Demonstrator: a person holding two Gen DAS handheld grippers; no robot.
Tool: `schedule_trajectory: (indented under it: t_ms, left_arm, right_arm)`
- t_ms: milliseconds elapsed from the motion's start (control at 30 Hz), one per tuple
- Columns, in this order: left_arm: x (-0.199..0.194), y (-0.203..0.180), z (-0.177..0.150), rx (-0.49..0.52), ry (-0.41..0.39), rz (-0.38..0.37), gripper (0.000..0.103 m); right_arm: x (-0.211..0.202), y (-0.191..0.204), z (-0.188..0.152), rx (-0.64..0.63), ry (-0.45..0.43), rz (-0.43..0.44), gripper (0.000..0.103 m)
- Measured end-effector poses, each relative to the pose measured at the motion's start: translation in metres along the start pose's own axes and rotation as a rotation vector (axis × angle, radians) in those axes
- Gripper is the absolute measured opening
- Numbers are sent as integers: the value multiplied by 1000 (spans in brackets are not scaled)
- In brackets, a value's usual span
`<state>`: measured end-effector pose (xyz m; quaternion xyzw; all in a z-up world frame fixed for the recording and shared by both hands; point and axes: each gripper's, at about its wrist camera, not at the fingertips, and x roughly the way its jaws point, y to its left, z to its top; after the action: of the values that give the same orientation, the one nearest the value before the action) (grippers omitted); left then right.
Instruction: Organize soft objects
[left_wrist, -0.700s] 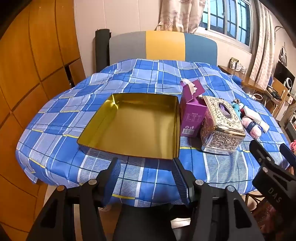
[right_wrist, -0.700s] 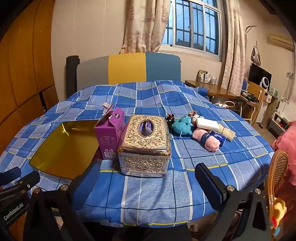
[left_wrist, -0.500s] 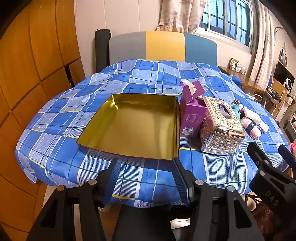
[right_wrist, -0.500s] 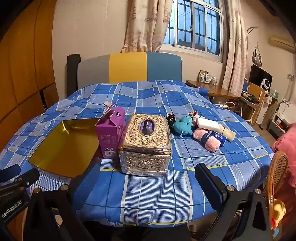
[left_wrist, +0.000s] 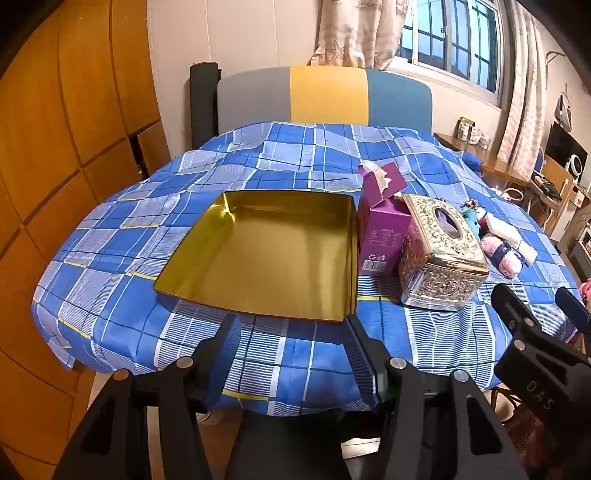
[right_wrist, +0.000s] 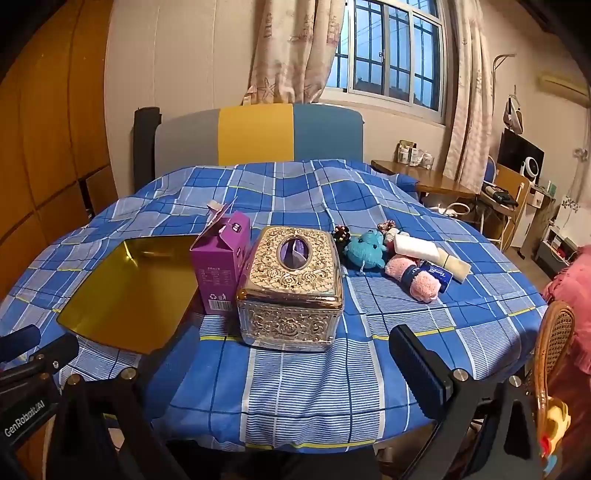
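Observation:
Several soft things lie in a cluster on the right of the table: a teal plush toy (right_wrist: 365, 247), a pink yarn roll (right_wrist: 417, 277) with a blue band, a white roll (right_wrist: 415, 245), a cream roll (right_wrist: 456, 264) and a dark beaded scrunchie (right_wrist: 340, 233). An empty gold tray (left_wrist: 184, 273) sits on the left. My left gripper (left_wrist: 288, 332) hovers open over the table's near edge, just in front of the tray, holding nothing. My right gripper (right_wrist: 280, 354) is wide open before the ornate tissue box (right_wrist: 291, 288), well short of the soft things.
A purple carton (right_wrist: 221, 266) stands between tray and tissue box. A blue plaid cloth (right_wrist: 295, 192) covers the round table. A grey, yellow and blue chair back (right_wrist: 255, 136) is behind it. A wicker chair (right_wrist: 554, 332) is at the right edge, and wooden cabinets (left_wrist: 55, 147) stand on the left.
Both views have shifted only slightly. In the left wrist view the right gripper has edged a little to the left. Neither gripper's opening has visibly changed.

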<state>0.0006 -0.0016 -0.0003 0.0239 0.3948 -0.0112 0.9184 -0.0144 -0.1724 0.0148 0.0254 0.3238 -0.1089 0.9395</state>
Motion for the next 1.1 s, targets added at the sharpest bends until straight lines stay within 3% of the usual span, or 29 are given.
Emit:
schedule_trajectory:
  t_ms: [1100]
  left_arm:
    - [11, 1, -5, -2, 39, -5, 58]
  right_arm:
    - [7, 0, -4, -11, 21, -10, 103]
